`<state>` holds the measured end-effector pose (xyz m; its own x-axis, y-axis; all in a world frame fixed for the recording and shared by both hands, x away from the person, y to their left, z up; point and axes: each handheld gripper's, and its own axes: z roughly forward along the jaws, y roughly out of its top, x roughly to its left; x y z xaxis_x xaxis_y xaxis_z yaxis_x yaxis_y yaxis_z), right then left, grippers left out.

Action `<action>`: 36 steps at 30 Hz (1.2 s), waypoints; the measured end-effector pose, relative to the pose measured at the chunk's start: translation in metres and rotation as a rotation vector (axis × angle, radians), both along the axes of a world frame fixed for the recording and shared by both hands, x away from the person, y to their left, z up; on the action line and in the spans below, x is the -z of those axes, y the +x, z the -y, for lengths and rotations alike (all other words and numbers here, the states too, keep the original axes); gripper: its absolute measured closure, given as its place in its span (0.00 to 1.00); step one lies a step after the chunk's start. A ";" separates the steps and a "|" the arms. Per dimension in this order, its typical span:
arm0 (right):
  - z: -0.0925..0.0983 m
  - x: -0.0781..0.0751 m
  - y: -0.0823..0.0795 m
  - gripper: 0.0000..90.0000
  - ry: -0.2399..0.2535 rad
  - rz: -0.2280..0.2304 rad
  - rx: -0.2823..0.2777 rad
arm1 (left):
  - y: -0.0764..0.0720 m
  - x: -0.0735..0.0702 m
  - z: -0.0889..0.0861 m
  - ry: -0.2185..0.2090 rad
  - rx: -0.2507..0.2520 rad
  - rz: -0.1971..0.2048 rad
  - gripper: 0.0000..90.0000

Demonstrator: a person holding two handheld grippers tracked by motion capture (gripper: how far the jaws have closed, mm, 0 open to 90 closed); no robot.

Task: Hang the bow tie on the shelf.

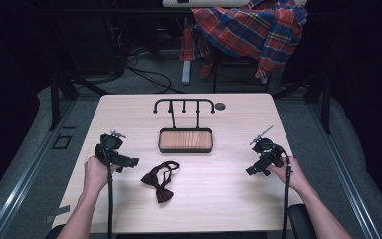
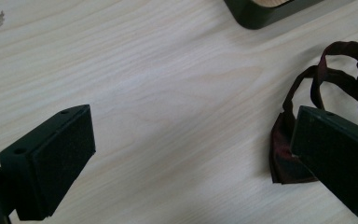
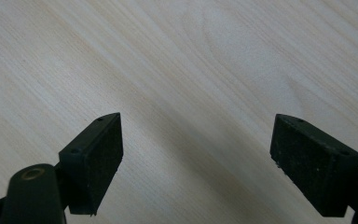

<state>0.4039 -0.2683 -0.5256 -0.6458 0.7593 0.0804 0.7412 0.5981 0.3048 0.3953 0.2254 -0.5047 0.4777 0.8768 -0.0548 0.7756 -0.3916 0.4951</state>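
Note:
A dark red bow tie [image 1: 160,180] with its strap looped lies on the wooden table [image 1: 219,199], in front of a black stand [image 1: 184,106] with hooks and a wood-lined tray base [image 1: 185,140]. My left gripper [image 1: 129,162] is open just left of the bow tie. In the left gripper view the bow tie [image 2: 317,93] lies behind the right jaw, and the gripper [image 2: 193,144] has bare table between its jaws. My right gripper [image 1: 251,171] is open at the table's right side, with plain wood between its jaws [image 3: 198,154].
A plaid shirt [image 1: 251,27] hangs over a chair beyond the table's far edge. A small round hole [image 1: 220,106] sits in the tabletop near the stand. Cables lie on the floor behind.

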 end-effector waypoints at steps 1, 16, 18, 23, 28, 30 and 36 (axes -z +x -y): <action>0.000 0.000 0.000 0.19 -0.017 0.005 -0.003 | 0.000 0.000 0.004 -0.004 0.001 0.006 0.00; 0.000 0.001 0.000 0.19 -0.008 -0.013 -0.004 | 0.005 0.009 0.047 -0.021 0.126 -0.025 0.00; 0.000 0.001 0.000 0.19 -0.023 -0.006 -0.003 | 0.006 0.011 0.053 -0.015 0.145 -0.028 0.00; 0.000 0.002 0.000 0.19 -0.015 -0.016 0.003 | 0.006 0.016 0.064 0.000 0.185 -0.040 0.02; 0.001 0.002 0.000 0.19 -0.015 -0.016 0.002 | 0.007 0.022 0.073 -0.010 0.243 -0.067 0.34; 0.001 0.002 0.000 0.19 -0.013 -0.016 0.003 | 0.007 0.024 0.074 -0.013 0.251 -0.066 0.36; 0.000 0.002 -0.001 0.19 -0.008 -0.017 0.002 | 0.007 0.034 0.074 -0.024 0.295 -0.102 0.61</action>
<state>0.4034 -0.2682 -0.5276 -0.6427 0.7614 0.0853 0.7476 0.5989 0.2871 0.4021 0.1510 -0.5388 0.7022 0.6993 -0.1341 0.6764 -0.5962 0.4325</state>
